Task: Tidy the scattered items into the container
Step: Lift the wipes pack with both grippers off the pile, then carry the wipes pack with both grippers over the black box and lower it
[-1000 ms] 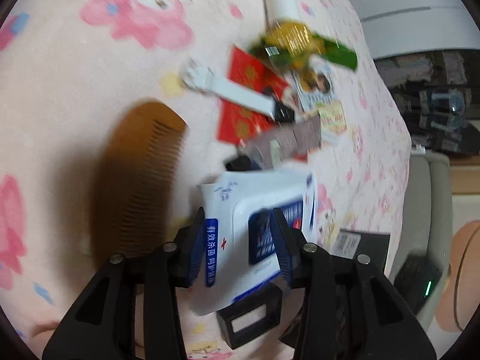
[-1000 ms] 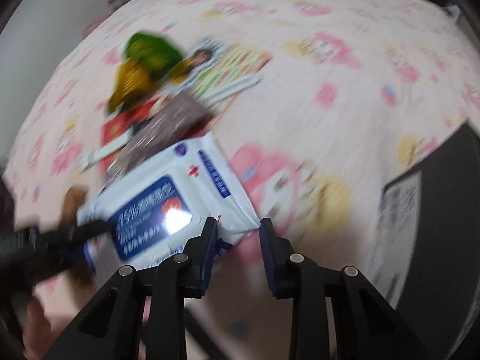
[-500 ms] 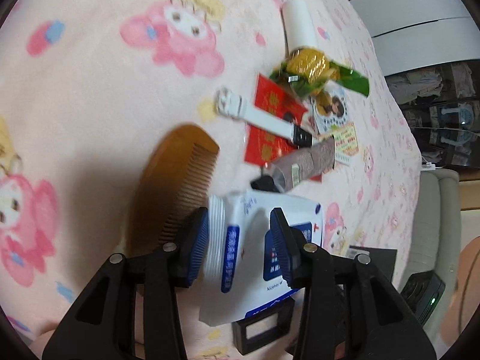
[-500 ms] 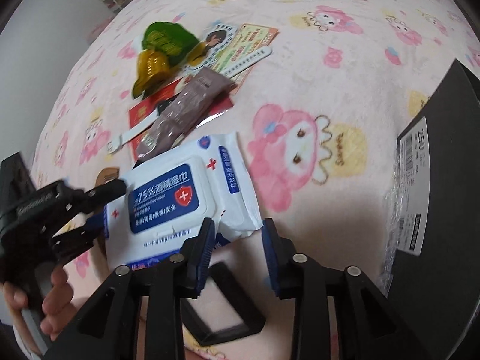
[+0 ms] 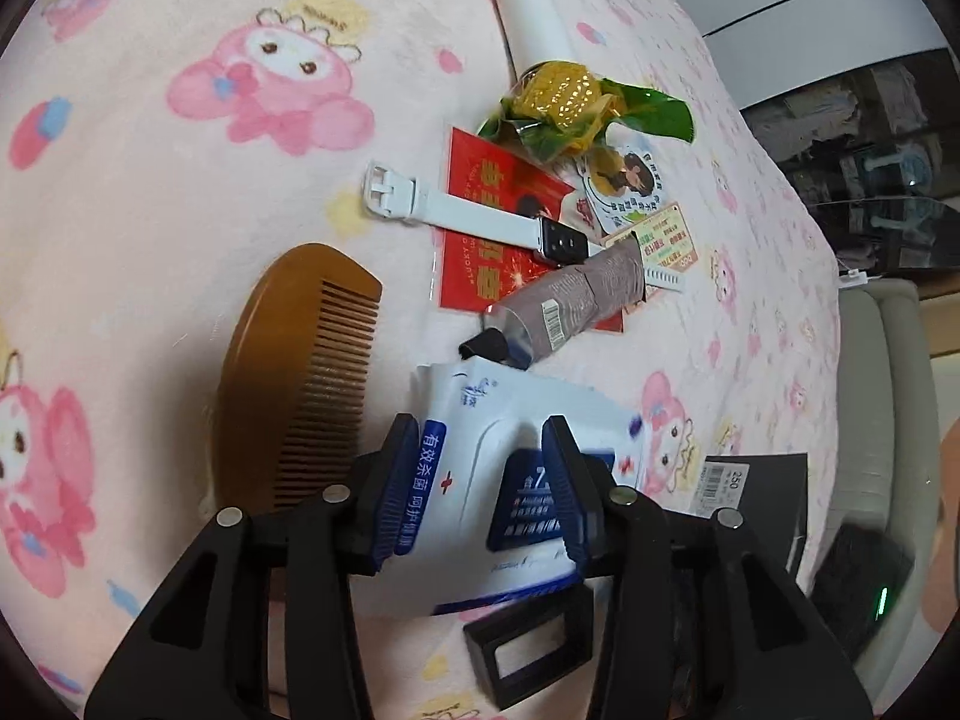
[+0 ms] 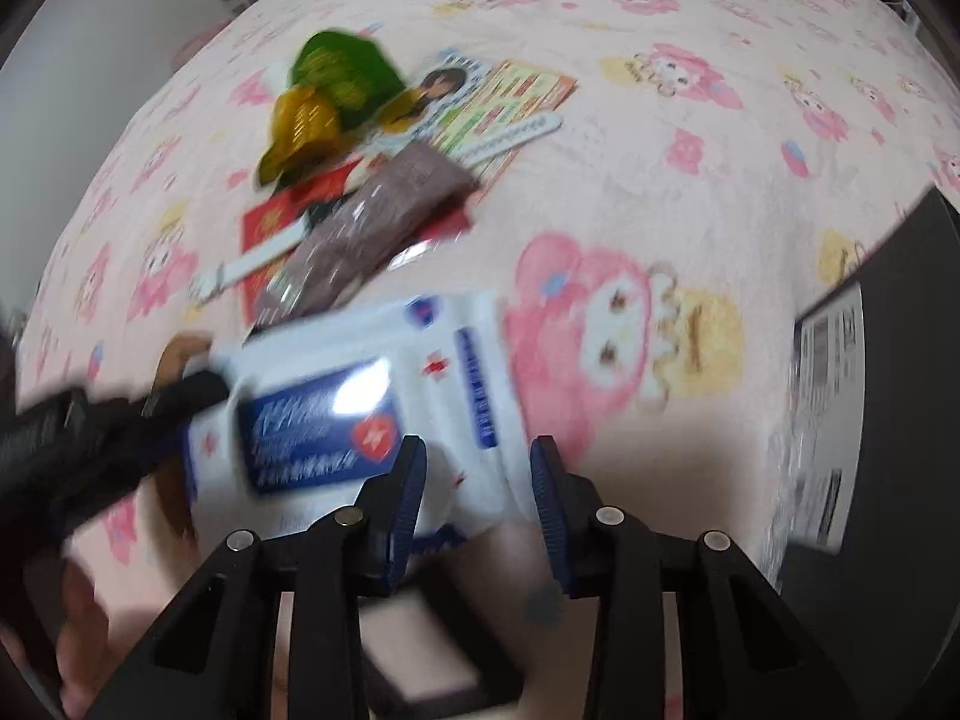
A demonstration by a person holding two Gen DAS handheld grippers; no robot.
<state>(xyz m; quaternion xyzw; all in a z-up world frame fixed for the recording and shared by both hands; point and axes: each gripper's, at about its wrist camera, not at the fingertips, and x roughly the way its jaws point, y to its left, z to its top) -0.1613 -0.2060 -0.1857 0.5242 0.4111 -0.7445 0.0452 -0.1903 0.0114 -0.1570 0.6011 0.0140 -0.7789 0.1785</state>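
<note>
A white and blue wet-wipes pack hangs just above the pink cartoon bedspread. My left gripper is shut on one end of it, with a blue pad on each side. In the right wrist view the same pack is blurred, and the left gripper grips its left end. My right gripper is open. The pack's near corner lies between its fingers, short of the right pad. The black container stands at the right edge.
A wooden comb lies left of the pack. Beyond are a grey tube, a red envelope, a white watch, cards, a green and gold wrapper and a white cylinder. A small black frame sits below.
The left gripper has kept its grip on the wipes pack while its view rolled a little. The right gripper's jaws stand slightly wider than a second ago.
</note>
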